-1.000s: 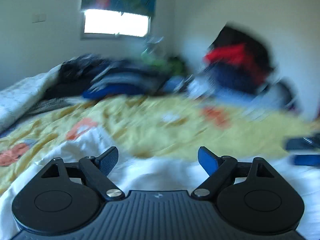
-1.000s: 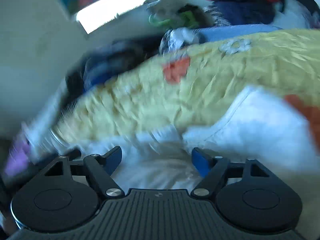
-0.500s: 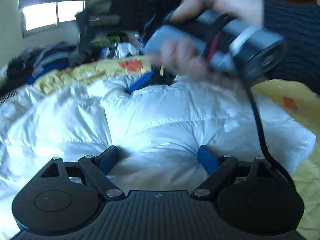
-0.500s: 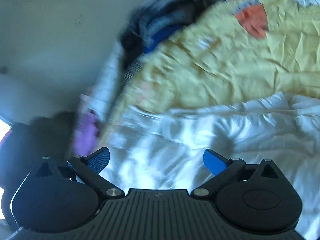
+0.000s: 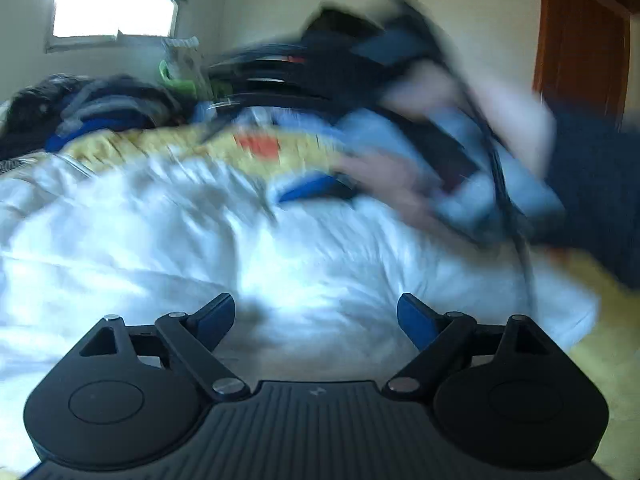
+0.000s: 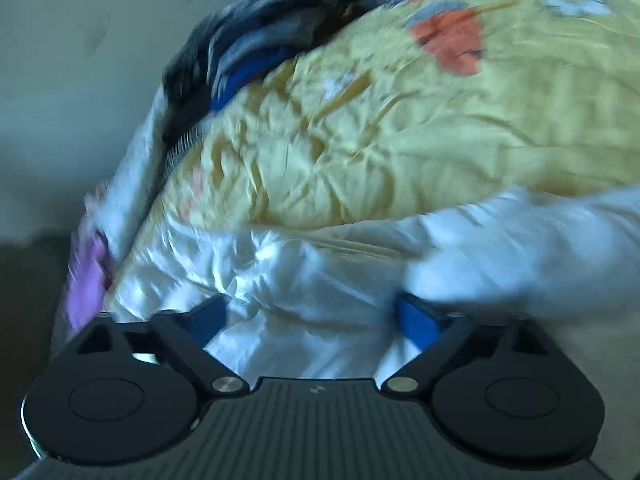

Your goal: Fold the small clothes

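Note:
A white puffy quilted garment lies spread on a yellow flowered bedspread. My left gripper is open, low over the garment's near part, holding nothing. The right gripper, blurred by motion, shows in the left wrist view with a hand around it, its blue finger at the garment's far edge. In the right wrist view my right gripper is open, with the white garment just ahead and between its fingers. The bedspread lies beyond.
A pile of dark and blue clothes lies at the far left of the bed, also in the right wrist view. A window is in the far wall. A brown door stands right. Purple cloth hangs at the bed's edge.
Both grippers swung down from looking across the bed to the white garment. The right gripper and its hand shifted over the garment's far edge. Both stay open.

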{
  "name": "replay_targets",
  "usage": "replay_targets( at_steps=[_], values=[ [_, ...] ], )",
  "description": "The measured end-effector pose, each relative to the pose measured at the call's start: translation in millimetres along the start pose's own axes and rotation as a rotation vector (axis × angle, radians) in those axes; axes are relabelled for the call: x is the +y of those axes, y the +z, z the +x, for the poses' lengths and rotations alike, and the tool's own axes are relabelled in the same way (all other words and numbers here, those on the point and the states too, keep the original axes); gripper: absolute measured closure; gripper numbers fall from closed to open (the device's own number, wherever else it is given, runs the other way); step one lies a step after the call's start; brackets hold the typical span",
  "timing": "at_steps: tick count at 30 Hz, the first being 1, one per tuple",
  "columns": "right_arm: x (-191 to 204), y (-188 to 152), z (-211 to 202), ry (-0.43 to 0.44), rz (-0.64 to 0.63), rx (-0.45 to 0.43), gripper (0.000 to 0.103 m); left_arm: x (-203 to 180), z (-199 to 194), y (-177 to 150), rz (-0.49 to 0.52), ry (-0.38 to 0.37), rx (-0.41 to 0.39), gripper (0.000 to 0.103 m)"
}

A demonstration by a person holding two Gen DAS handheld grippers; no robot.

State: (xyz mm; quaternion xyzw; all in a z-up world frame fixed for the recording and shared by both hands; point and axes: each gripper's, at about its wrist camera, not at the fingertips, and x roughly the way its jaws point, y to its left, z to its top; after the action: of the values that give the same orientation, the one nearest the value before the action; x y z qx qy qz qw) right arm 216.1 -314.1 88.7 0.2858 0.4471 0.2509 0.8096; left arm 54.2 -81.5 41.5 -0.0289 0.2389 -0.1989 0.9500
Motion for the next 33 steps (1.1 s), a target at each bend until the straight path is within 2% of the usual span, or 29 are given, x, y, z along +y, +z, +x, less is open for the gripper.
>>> replay_targets(
  at_steps=[1,2,3,5,8,10,12,14,18,19,21,23,25,29,31,33],
  values=[
    [-4.6,-4.8,-23.3,0.050,0.016,-0.047,0.010,6.1,-16.8,3.0,-0.010,-0.004,-0.047,0.013],
    [-10.7,-12.2,-48.7,0.077,0.028,-0.096,0.003,14.0,-32.5,7.3,-0.014,-0.005,-0.089,0.013],
    [-17.4,-20.9,-68.3,0.083,0.040,-0.133,0.000,23.2,-43.8,12.1,-0.020,0.007,-0.117,0.013],
    [-31.2,-38.8,-96.4,0.050,0.055,-0.161,0.001,41.5,-50.7,21.8,-0.029,0.069,-0.123,0.013],
    [-52.0,-70.4,-113.9,-0.077,0.030,-0.146,0.003,66.9,-34.2,29.9,-0.060,0.189,-0.052,0.013],
    [-65.4,-84.5,-113.1,-0.137,0.012,-0.134,0.007,79.4,-14.7,26.8,-0.093,0.216,0.056,0.013],
    [-76.5,-93.3,-113.4,-0.121,0.007,-0.159,0.010,86.9,7.0,13.9,-0.097,0.240,0.154,0.012],
    [-83.8,-94.9,-112.1,-0.105,0.033,-0.173,0.010,85.6,14.4,5.8,-0.054,0.244,0.143,0.011],
    [-75.5,-89.4,-106.0,-0.144,0.020,-0.153,0.009,93.0,14.9,13.6,-0.107,0.255,0.172,0.011],
    [-69.9,-89.7,-110.5,-0.168,0.021,-0.159,0.010,93.9,4.3,17.5,-0.143,0.270,0.154,0.012],
    [-60.0,-92.9,-127.8,-0.178,0.033,-0.205,0.008,95.4,-28.9,24.0,-0.218,0.263,0.041,0.012],
    [-49.8,-102.2,-149.0,-0.107,0.013,-0.249,0.006,98.2,-72.7,18.5,-0.304,0.250,-0.067,0.011],
    [-40.2,-118.1,-167.4,-0.052,-0.010,-0.269,0.003,108.7,-106.7,3.9,-0.465,0.298,-0.116,0.011],
    [-29.7,-151.8,-188.3,-0.001,-0.030,-0.288,0.002,136.2,-135.8,-33.3,-0.771,0.392,-0.039,0.011],
    [-23.9,-166.1,-191.6,0.021,-0.045,-0.296,0.002,144.6,-136.5,-44.2,-0.836,0.408,-0.012,0.011],
    [-15.3,-177.1,-191.7,-0.019,-0.093,-0.300,0.002,151.0,-129.9,-44.5,-0.840,0.431,0.013,0.011]
  ],
)
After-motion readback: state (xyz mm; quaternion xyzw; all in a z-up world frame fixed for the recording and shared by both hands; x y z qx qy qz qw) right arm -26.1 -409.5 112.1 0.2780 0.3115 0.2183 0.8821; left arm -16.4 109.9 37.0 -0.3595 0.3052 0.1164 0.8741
